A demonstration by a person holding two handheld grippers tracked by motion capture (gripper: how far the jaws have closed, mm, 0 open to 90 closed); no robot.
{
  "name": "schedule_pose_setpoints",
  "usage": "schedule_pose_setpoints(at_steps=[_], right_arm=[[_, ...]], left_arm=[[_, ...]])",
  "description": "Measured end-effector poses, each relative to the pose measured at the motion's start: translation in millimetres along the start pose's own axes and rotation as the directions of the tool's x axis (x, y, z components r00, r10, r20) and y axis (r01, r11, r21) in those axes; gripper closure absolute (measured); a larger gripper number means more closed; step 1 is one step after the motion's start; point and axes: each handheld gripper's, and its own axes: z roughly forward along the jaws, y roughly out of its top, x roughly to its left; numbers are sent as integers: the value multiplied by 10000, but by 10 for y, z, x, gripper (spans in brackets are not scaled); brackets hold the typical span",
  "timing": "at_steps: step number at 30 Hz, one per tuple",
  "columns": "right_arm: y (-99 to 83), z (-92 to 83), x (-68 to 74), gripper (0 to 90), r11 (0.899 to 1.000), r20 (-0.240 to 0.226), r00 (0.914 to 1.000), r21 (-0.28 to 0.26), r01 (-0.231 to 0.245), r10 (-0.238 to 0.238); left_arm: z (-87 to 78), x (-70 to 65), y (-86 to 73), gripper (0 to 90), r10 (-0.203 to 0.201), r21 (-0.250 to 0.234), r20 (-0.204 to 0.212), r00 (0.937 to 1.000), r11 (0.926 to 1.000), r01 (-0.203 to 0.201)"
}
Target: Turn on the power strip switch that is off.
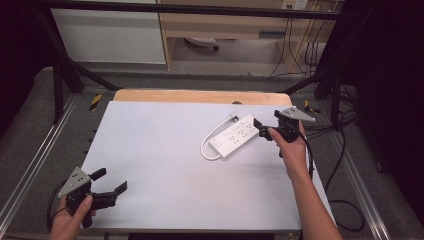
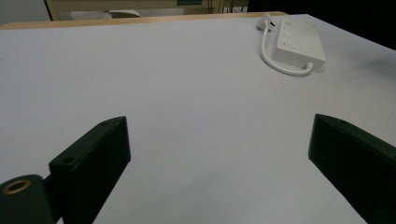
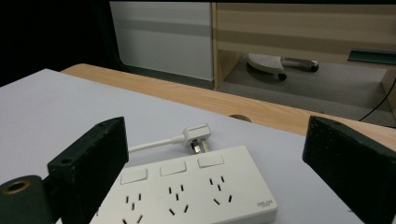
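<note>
A white power strip (image 1: 235,136) with three switches and three socket sets lies right of centre on the white tabletop (image 1: 160,160). Its short white cable (image 1: 205,147) loops around the left end to the plug (image 1: 233,118) behind it. My right gripper (image 1: 262,129) is open at the strip's right end, and the strip (image 3: 187,196) sits between and just ahead of its jaws, with the plug (image 3: 198,135) beyond. My right gripper (image 3: 217,126) holds nothing. My left gripper (image 1: 111,180) is open and empty near the front left corner. From it the strip (image 2: 301,43) lies far off.
A wooden table edge (image 1: 200,96) shows behind the white top. Black frame posts (image 1: 57,85) stand at the left and right. Cables (image 1: 340,165) trail on the floor at the right. A wooden cabinet (image 1: 225,25) and a white panel (image 1: 110,35) stand at the back.
</note>
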Motion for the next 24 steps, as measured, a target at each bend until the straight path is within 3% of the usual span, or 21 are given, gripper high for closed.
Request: schedule_pose_setpoints(at_steps=[11, 24], right_arm=[[-27, 265, -5, 94, 9999, 280, 9996, 72, -82, 80], [-53, 381, -59, 102, 9998, 550, 9984, 133, -166, 159]], left_arm=[[-2, 16, -5, 57, -39, 15, -57, 10000, 10000, 39], [1, 17, -6, 57, 7, 61, -34, 10000, 10000, -7]])
